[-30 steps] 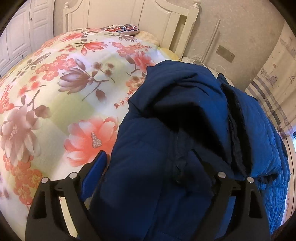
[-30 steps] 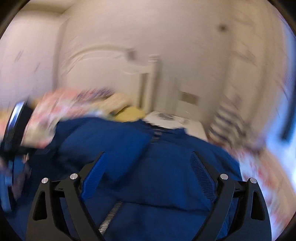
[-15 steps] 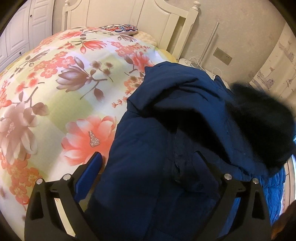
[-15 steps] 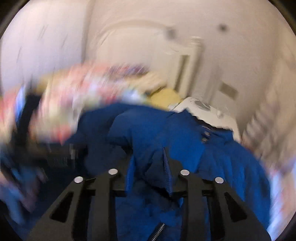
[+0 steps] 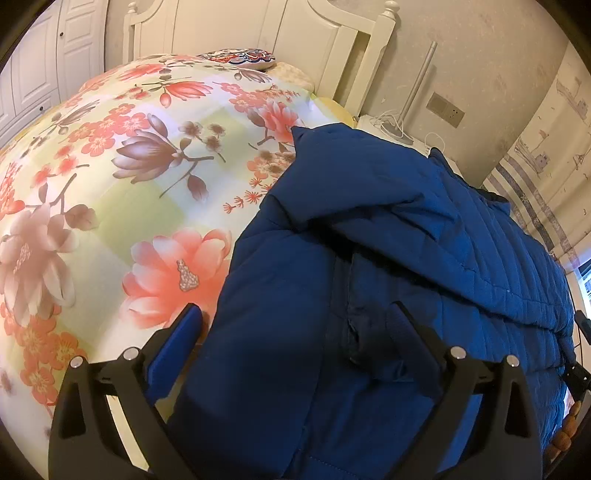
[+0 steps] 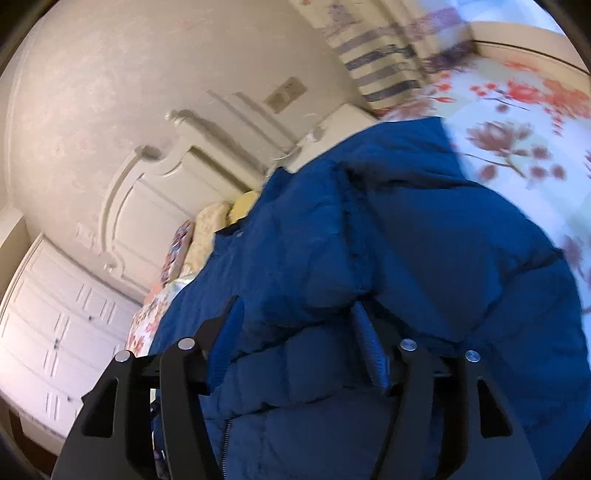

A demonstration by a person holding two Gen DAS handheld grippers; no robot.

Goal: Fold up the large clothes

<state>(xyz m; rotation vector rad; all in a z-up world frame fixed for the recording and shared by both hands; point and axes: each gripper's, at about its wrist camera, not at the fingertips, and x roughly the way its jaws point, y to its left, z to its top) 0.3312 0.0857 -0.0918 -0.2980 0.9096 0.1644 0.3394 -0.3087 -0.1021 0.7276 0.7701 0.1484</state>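
A: Left gripper (image 5: 295,325) first: jaws spread wide, nothing pinched, one blue pad over the bedspread, the other over the navy padded jacket (image 5: 388,258).

B: And the right gripper (image 6: 295,328)? Jaws partway apart and opening, a puffy ridge of jacket (image 6: 369,258) bulging up between the pads. I don't see them pressing it.

A: Agreed, loose fabric, not a grip. Moving outward, the jacket sits heaped on the floral quilt (image 5: 110,192), along the side of the bed nearest the curtain (image 5: 546,177), collar end towards the white headboard (image 5: 258,33).

B: One flap's folded across the body, quilted lining showing in the left view.

A: How will it handle, do you reckon?

B: Soft, bulky, springy. Padding like that probably puffs back up after a fold. The shell looks smooth, so maybe slippery in the pads.

A: So where to grab?

B: I'd say a seam or hem edge, or by the zip (image 6: 226,439), where the layers are thin enough to pinch, not the fat middle.
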